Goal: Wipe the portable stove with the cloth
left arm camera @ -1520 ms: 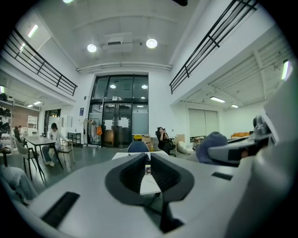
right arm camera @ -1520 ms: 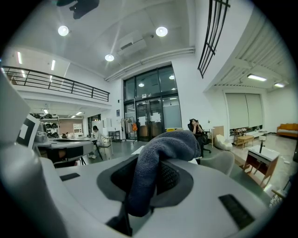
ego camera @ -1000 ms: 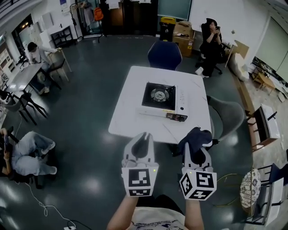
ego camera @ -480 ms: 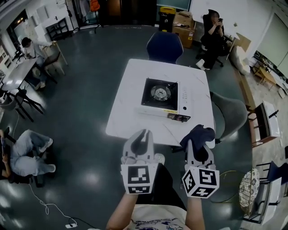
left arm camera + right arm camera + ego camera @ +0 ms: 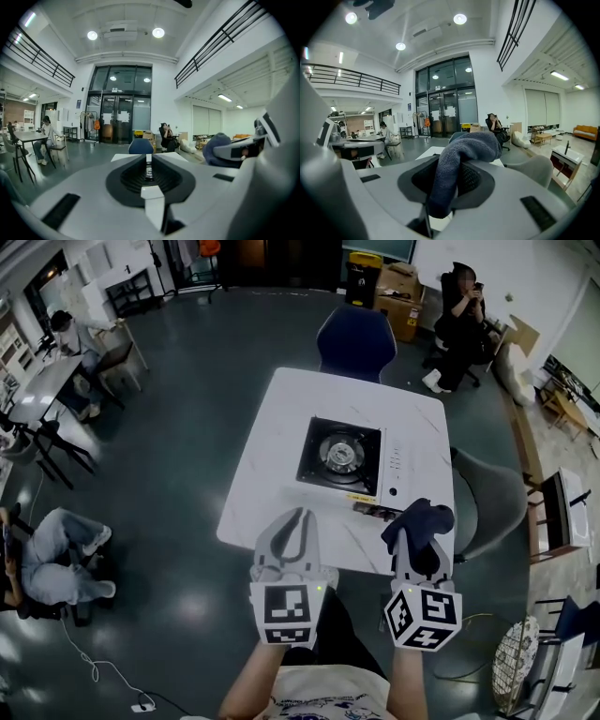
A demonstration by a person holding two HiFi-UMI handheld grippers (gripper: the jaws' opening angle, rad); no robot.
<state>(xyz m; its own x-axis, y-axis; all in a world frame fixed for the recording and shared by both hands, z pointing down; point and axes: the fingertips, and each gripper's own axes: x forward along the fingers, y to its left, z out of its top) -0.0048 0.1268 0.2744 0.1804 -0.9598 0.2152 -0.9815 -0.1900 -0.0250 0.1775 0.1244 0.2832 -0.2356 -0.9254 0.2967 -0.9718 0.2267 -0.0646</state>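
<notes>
Stove [image 5: 339, 458] sits mid-table [image 5: 267, 479], burner up. Cloth [image 5: 419, 521] is pinched in the right gripper [image 5: 412, 542] jaws, over the table's near edge, apart from the stove. Left gripper [image 5: 298, 519] jaws are pressed together, nothing between.

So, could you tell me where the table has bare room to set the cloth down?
The left half of the table, between its left edge and the stove, is bare and widest. A strip beyond the stove, toward the blue chair, is free too. Right of the stove the margin is narrow.
</notes>
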